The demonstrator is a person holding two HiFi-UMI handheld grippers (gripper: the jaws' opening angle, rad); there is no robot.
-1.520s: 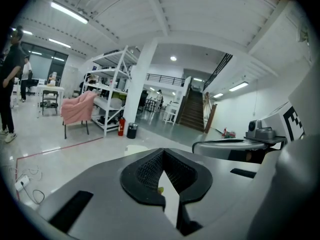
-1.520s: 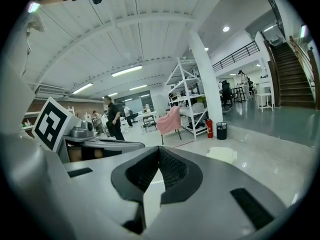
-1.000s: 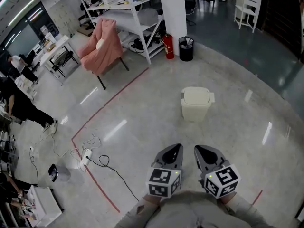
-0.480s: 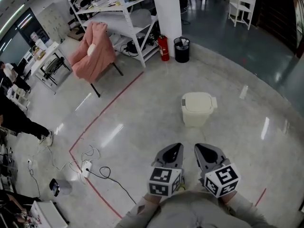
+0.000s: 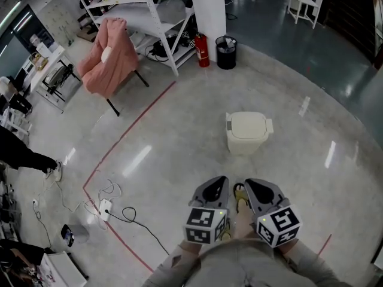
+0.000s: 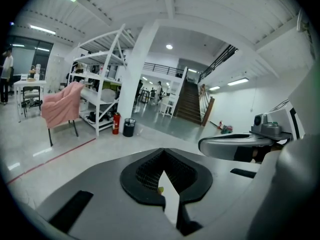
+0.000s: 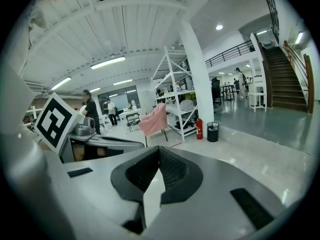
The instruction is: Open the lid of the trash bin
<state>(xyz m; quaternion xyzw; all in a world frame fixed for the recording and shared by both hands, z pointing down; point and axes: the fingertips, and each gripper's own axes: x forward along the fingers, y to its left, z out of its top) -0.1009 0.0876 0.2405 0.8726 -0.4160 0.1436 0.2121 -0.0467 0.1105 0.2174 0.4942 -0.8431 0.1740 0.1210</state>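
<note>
The cream trash bin (image 5: 247,133) stands on the polished concrete floor in the head view, with its flat lid down. It lies ahead of both grippers and well apart from them. My left gripper (image 5: 219,183) and right gripper (image 5: 251,187) hang side by side at the bottom of that view, pointing toward the bin. On each the jaws meet at the tips with nothing between them. The left gripper (image 6: 162,153) and right gripper (image 7: 159,149) in their own views look level across the hall, and the bin is hidden below the jaws there.
A black waste basket (image 5: 226,52) and red fire extinguisher (image 5: 200,42) stand by the white pillar. A pink-draped chair (image 5: 106,57) and white shelving (image 5: 157,11) are at the far left. A red tape line (image 5: 128,137) and a power strip with cables (image 5: 106,207) cross the floor left.
The whole view has shifted forward over the floor, so the shelving and chair slid toward the upper left. Both grippers keep the same pose and spacing.
</note>
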